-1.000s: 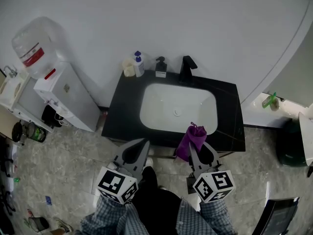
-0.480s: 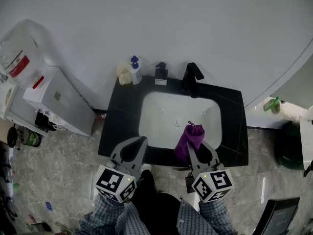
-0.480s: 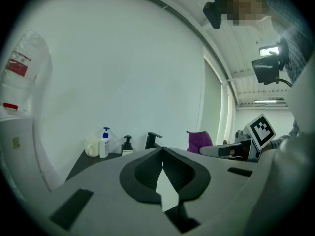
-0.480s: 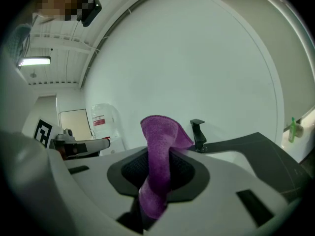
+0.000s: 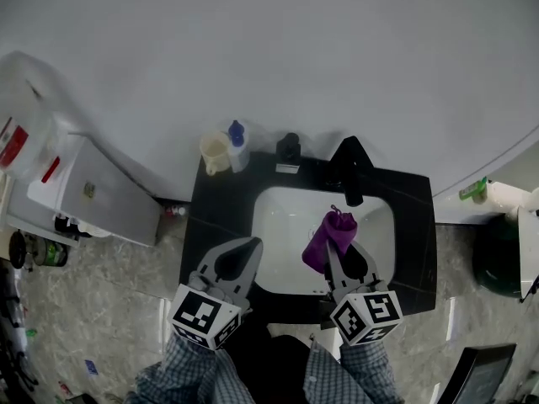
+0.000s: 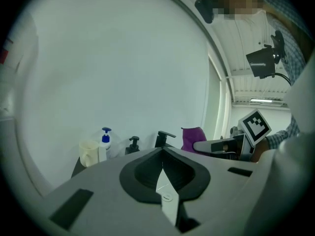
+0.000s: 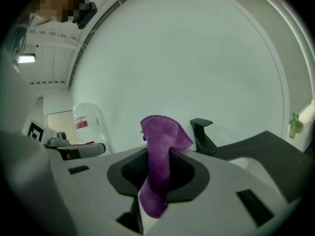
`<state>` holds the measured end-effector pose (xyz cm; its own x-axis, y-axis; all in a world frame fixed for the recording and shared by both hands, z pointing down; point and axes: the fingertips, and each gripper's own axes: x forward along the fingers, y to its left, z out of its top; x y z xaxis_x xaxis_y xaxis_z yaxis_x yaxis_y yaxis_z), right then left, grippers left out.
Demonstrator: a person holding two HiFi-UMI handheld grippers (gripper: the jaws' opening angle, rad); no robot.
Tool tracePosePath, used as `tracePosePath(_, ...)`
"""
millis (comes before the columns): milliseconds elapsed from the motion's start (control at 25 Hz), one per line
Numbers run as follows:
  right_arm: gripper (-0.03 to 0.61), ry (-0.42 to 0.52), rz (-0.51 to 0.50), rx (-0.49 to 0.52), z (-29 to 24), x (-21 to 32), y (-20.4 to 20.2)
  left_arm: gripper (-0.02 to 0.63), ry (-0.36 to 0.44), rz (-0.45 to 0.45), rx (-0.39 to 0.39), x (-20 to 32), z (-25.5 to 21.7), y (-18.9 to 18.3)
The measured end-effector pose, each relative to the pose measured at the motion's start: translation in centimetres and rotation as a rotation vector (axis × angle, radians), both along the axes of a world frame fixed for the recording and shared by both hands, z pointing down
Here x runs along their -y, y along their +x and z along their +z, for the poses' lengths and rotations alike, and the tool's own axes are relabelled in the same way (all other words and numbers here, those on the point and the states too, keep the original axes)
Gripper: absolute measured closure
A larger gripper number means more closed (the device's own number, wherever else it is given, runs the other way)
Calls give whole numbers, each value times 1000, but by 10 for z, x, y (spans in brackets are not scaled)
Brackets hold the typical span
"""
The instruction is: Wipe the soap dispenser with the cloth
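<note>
Holding the cloth (image 5: 330,234): your right gripper (image 5: 333,252) had its jaws clamped on it. The cloth was purple, with one fold standing up past the tips and a tail hanging below, above the front half of the sink (image 5: 282,217). Your left gripper (image 5: 248,247) hung beside it over the front-left part of the counter (image 5: 210,217), jaws pressed together on nothing.

Dispenser (image 5: 289,151): black, pump-topped, upright at the counter's back edge, between the bottle (image 5: 237,144) and the faucet (image 5: 349,171), well apart from both grippers.

Cup (image 5: 214,152): back-left corner, just beside the bottle.

Handling, as a judgement: the cloth was soft and limp, so you would need to press it on rather than drag a loose end. The dispenser looked light, smooth and easy to tip, and its pump head would likely give under pressure. You would best steady it low on the body with the left jaws, opened first, and wipe with the right.
</note>
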<state>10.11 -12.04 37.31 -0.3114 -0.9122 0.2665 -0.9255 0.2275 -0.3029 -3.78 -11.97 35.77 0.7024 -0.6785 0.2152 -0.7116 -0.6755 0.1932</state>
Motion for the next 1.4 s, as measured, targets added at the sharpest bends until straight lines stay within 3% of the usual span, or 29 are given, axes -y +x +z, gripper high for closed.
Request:
tracePosePath(360, 488, -34, 16, -15, 16, 49, -8, 603, -45, 13, -1, 44, 19, -15)
tracePosePath(1080, 488, 25, -169, -118, 6, 154, -11, 603, -67, -91, -1, 71, 28, -9)
tracePosePath(1400, 488, 20, -221, -111, 16, 204, -25, 603, -69, -165, -3, 87, 31, -18)
